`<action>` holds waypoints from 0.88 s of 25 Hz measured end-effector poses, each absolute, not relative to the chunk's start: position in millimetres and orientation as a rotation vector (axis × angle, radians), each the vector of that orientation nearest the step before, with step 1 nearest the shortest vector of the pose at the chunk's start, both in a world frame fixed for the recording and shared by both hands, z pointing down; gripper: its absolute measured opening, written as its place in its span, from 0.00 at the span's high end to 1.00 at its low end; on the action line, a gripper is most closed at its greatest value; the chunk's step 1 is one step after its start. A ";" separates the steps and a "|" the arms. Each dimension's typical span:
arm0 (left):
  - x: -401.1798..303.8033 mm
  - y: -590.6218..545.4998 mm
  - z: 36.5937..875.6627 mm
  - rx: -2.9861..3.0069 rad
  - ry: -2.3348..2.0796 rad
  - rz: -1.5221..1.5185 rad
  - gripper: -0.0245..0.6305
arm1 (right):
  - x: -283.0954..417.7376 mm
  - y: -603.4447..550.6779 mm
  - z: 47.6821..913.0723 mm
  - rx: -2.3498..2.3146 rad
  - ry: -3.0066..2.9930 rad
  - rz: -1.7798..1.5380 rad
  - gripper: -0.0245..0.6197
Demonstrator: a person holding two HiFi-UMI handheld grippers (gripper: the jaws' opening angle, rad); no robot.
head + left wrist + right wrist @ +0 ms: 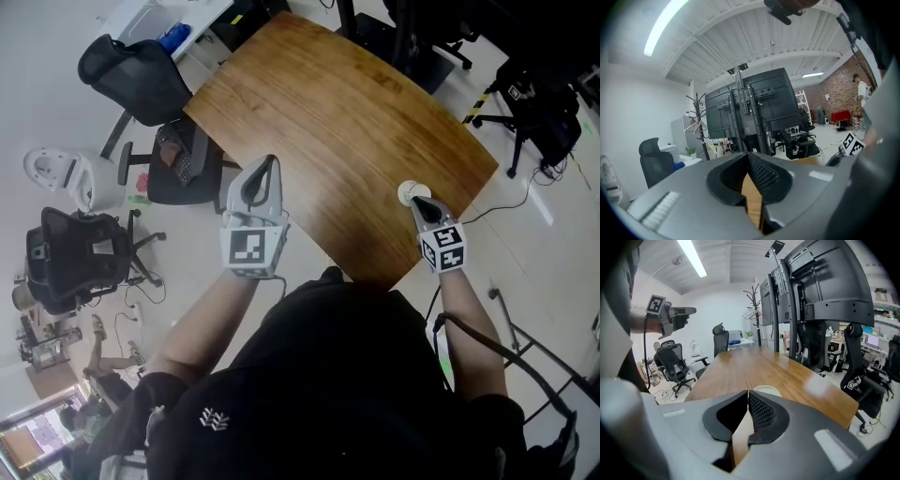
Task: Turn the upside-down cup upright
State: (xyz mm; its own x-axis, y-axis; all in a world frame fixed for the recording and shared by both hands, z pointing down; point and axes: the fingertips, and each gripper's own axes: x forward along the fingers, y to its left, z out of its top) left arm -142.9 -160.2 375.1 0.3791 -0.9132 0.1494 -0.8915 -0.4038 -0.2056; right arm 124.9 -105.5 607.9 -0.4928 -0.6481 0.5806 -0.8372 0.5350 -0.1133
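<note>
In the right gripper view, only the top of the white cup shows above the body of the right gripper. Its sides and base are hidden, so which way up it stands cannot be told. In the head view the right gripper covers part of the cup, and the person's torso hides the near edge of the table. In the left gripper view the table shows only as a narrow strip between the jaws.

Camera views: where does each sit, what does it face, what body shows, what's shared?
Head view: on head, facing down at table; both arms show.
Left gripper view: on left hand-held gripper, facing monitor stands; own jaws show.
Right gripper view: on right hand-held gripper, facing along table; left hand shows.
First and third share the cup.
</note>
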 end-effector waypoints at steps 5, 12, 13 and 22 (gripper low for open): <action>-137.5 -158.8 374.4 -2.563 1.639 -0.364 0.96 | 120.5 -101.7 610.7 1.174 -2.276 0.507 0.95; -143.4 -157.6 375.4 -2.537 1.664 -0.367 0.96 | 115.3 -101.7 622.6 1.157 -2.245 0.549 0.95; -143.4 -157.2 374.4 -2.545 1.673 -0.361 0.96 | 114.7 -102.1 624.5 1.155 -2.241 0.553 0.95; -150.6 -155.1 378.3 -2.536 1.683 -0.382 0.96 | 116.0 -111.0 630.4 1.183 -2.210 0.579 0.95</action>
State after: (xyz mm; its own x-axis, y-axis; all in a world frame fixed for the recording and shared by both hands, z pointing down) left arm -150.6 -155.1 378.3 0.3677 -0.9151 0.1654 -0.8967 -0.3960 -0.1976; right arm 116.0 -111.0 630.4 -0.4529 -0.6065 0.6534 -0.8491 0.5169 -0.1088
